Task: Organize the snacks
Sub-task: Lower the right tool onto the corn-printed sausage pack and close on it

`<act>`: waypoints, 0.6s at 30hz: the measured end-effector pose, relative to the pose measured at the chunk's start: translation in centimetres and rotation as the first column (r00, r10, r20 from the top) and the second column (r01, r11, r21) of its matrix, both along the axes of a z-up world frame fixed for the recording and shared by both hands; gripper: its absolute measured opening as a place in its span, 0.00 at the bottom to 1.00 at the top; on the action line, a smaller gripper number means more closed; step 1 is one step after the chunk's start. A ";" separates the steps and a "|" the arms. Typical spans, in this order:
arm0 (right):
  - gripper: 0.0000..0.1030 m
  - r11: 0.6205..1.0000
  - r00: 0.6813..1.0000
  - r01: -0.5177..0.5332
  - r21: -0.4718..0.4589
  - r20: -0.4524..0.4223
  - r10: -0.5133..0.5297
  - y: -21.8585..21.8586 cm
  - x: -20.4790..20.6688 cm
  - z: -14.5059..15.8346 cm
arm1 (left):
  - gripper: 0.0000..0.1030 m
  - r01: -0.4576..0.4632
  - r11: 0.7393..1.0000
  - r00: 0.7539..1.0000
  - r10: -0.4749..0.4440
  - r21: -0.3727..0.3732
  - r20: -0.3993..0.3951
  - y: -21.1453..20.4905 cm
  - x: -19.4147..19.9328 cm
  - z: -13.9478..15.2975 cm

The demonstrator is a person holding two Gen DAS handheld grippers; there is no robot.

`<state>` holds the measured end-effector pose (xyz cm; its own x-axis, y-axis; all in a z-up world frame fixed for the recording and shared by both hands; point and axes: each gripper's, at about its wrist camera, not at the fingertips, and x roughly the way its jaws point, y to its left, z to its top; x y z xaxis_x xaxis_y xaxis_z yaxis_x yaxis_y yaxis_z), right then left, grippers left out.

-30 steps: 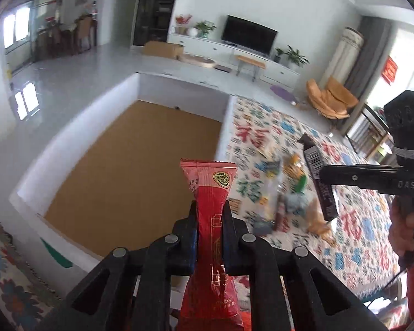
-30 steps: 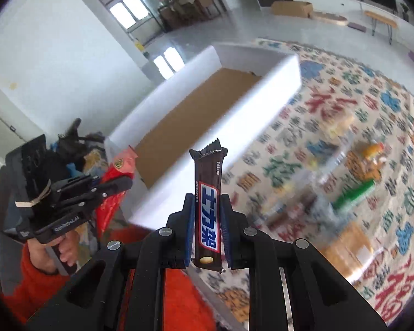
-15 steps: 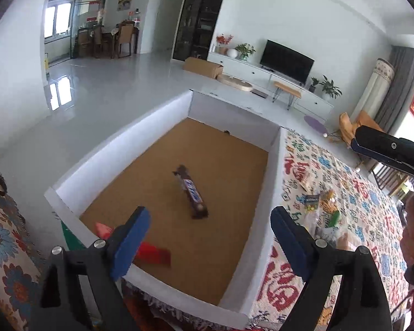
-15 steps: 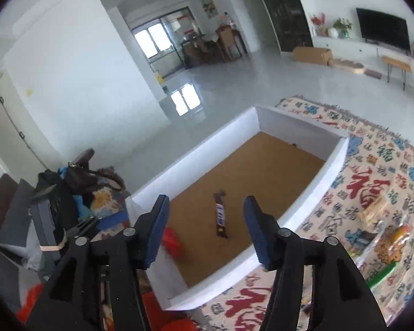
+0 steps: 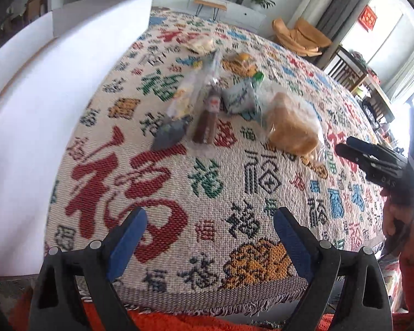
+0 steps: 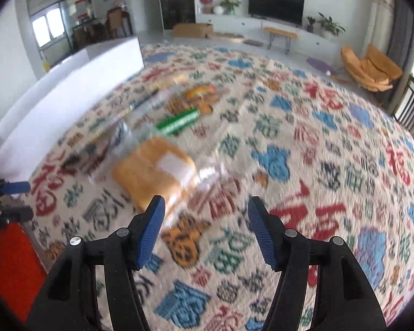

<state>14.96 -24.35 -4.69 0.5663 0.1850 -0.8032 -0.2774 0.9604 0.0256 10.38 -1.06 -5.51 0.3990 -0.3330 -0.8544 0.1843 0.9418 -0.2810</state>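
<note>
Left gripper [image 5: 208,233]: fingers [image 5: 127,237] spread wide after just opening further, nothing between them, aimed down over the patterned cloth [image 5: 234,193] on the tabletop. Right gripper [image 6: 205,227]: blue fingers [image 6: 151,230] parted, likewise just opening further, empty, above the same cloth; this view is motion-blurred. Ahead of both lies the cluster of snacks [image 5: 215,93] on the cloth: a wrapped bread loaf [image 5: 292,127] nearest the right gripper, a brown bar [image 5: 207,118] and a grey-ended clear packet [image 5: 176,115] beside it, a pale green-topped pouch [image 5: 241,95] behind, more wrappers farther back. White box [image 5: 41,96] stands at the cloth's left edge, its wall just beside the snacks
</note>
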 end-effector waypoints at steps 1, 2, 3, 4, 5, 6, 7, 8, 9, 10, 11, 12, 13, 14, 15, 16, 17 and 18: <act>0.64 1.000 1.000 -0.002 -0.012 -0.008 0.002 -0.5 -0.9 -0.8 | 0.90 0.009 1.000 1.000 -0.009 0.026 -0.014 -0.5 0.2 -0.4; 0.64 1.000 1.000 -0.008 -0.028 -0.011 0.007 -0.4 -1.6 -1.6 | 0.90 0.017 0.998 1.000 -0.016 0.052 -0.026 -1.2 0.5 -0.8; 0.64 0.999 1.000 -0.014 -0.043 -0.008 0.013 -0.2 -2.3 -2.3 | 0.90 0.020 0.997 0.999 -0.018 0.069 -0.033 -1.6 0.9 -1.1; 0.64 0.998 1.000 -0.017 -0.053 -0.002 0.017 -0.2 -2.7 -3.0 | 0.90 0.019 0.997 0.999 -0.016 0.077 -0.033 -2.1 1.3 -1.3; 0.64 0.998 1.000 -0.016 -0.056 0.001 0.016 -0.1 -2.9 -3.5 | 0.90 0.013 0.997 1.000 -0.011 0.081 -0.027 -2.6 1.7 -1.5; 0.64 0.999 1.000 -0.012 -0.049 0.001 0.012 0.1 -2.9 -3.8 | 0.90 0.003 0.996 1.000 -0.001 0.086 -0.021 -3.0 2.0 -1.6; 0.64 0.999 1.000 -0.008 -0.038 0.004 0.008 0.2 -2.8 -4.2 | 0.90 -0.006 0.995 1.000 0.008 0.095 -0.014 -3.2 2.2 -1.7; 0.64 0.999 1.000 -0.003 -0.033 0.011 0.003 0.3 -2.6 -4.4 | 0.90 -0.017 0.994 1.000 0.017 0.112 0.000 -3.5 2.3 -1.7; 0.64 0.999 1.000 0.004 -0.038 0.017 -0.003 0.5 -2.4 -4.6 | 0.90 -0.022 0.992 1.000 0.021 0.126 0.011 -3.7 2.4 -1.8; 0.64 0.999 1.000 0.013 -0.040 0.020 -0.012 0.6 -2.1 -4.9 | 0.91 -0.021 0.990 1.000 0.018 0.137 0.019 -3.9 2.4 -2.0; 0.66 0.999 0.999 0.024 -0.028 0.025 -0.024 0.6 -2.0 -5.0 | 0.93 -0.014 0.988 1.000 0.011 0.152 0.026 -4.1 2.3 -2.1; 0.68 0.999 0.999 0.036 -0.012 0.027 -0.036 0.5 -2.0 -5.1 | 0.93 -0.008 0.986 1.000 0.003 0.164 0.029 -4.3 2.3 -2.2; 0.68 0.999 0.999 0.042 -0.004 0.034 -0.042 0.5 -2.1 -5.2 | 0.94 -0.005 0.985 1.000 0.000 0.173 0.031 -4.4 2.3 -2.3; 0.69 0.999 0.998 0.042 -0.005 0.045 -0.042 0.5 -2.3 -5.3 | 0.94 -0.004 0.984 0.999 -0.002 0.177 0.033 -4.4 2.3 -2.3; 0.70 0.999 0.998 0.040 -0.007 0.053 -0.040 0.5 -2.4 -5.4 | 0.95 -0.002 0.984 0.999 -0.004 0.179 0.034 -4.5 2.3 -2.4; 0.70 0.999 0.998 0.041 -0.005 0.054 -0.040 0.5 -2.4 -5.4 | 0.96 0.001 0.983 0.999 -0.008 0.182 0.035 -4.5 2.3 -2.4; 0.70 0.999 0.998 0.042 -0.003 0.053 -0.042 0.5 -2.5 -5.4 | 0.98 0.006 0.983 0.999 -0.012 0.186 0.034 -4.7 2.3 -2.5; 0.71 0.999 0.998 0.044 -0.001 0.054 -0.044 0.5 -2.5 -5.4 | 0.99 0.013 0.981 0.999 -0.019 0.194 0.032 -4.9 2.3 -2.6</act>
<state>12.50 -23.85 -10.11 0.6163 0.1569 -0.7717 -0.2357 0.9718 0.0093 12.64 -5.93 -8.12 0.4241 -0.1690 -0.8897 0.2060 0.9747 -0.0869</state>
